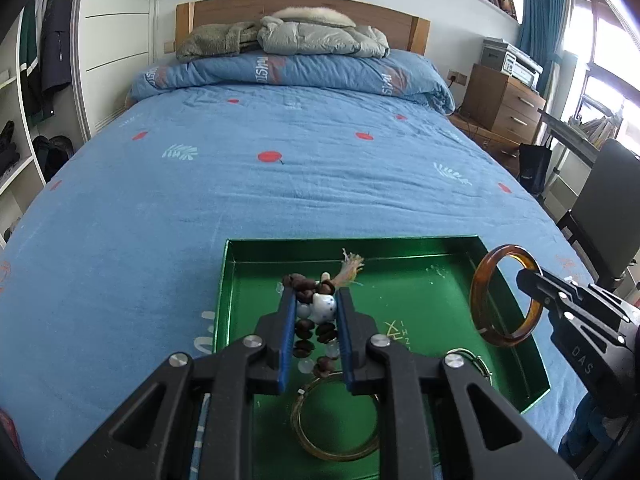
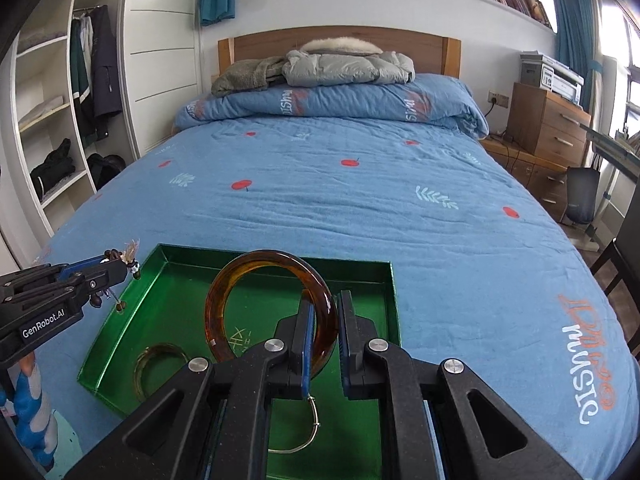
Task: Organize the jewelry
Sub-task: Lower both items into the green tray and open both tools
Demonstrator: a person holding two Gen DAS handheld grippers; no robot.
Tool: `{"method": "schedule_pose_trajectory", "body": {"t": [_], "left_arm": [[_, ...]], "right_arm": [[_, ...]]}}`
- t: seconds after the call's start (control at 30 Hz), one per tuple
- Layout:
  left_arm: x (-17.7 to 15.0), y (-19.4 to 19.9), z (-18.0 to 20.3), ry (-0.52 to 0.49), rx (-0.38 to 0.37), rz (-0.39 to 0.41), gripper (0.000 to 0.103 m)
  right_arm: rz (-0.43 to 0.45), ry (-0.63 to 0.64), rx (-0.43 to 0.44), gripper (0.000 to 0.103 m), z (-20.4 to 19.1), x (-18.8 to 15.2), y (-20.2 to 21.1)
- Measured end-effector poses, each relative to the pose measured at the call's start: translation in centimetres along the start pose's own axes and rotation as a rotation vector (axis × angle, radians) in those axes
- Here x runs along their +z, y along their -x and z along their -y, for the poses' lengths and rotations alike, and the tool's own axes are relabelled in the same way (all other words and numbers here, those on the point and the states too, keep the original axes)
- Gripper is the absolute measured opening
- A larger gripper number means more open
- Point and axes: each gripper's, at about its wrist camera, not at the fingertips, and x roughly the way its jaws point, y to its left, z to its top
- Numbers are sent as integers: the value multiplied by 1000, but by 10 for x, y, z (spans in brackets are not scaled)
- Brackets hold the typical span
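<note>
- The left tool [image 1: 316, 300] is pinched on a bead bracelet [image 1: 314, 320] — dark brown beads, a few clear ones, a white spotted charm and a pale tassel on top. The beads hang down between the blue pads.
- The right tool [image 2: 324, 320] is squeezed almost shut on a brown bangle [image 2: 272, 304]. The bangle is smooth and see-through like honey, and it stands up on its edge.
- Both things are up in the air over the green tray [image 1: 516, 320], which sits on the blue bed [image 1: 280, 184].
- The tray lies just below and in front of both tools, so I think the next move is down. The bead bracelet hangs over the middle-left part; the bangle is over the right side.
- Two rings already lie flat in the tray: a yellowish bangle [image 1: 336, 428] near the front and a thin silver wire bangle [image 2: 298, 436] beside it.
- The bangle's ring stands tall, so I think it must tip to lie flat.
</note>
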Motion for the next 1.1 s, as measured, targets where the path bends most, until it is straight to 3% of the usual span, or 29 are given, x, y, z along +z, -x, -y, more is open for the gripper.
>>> {"method": "schedule_pose_trajectory", "body": {"t": [0.43, 0.8, 1.1], "left_arm": [[-12, -57, 2, 7, 25, -124, 18], [-21, -68, 2, 20, -8, -182, 18], [-27, -68, 2, 14, -4, -168, 19]], "right_arm": [[-190, -4, -51, 11, 2, -16, -65], [-252, 10, -43, 10, 0, -21, -80], [-259, 21, -33, 12, 1, -19, -83]]}}
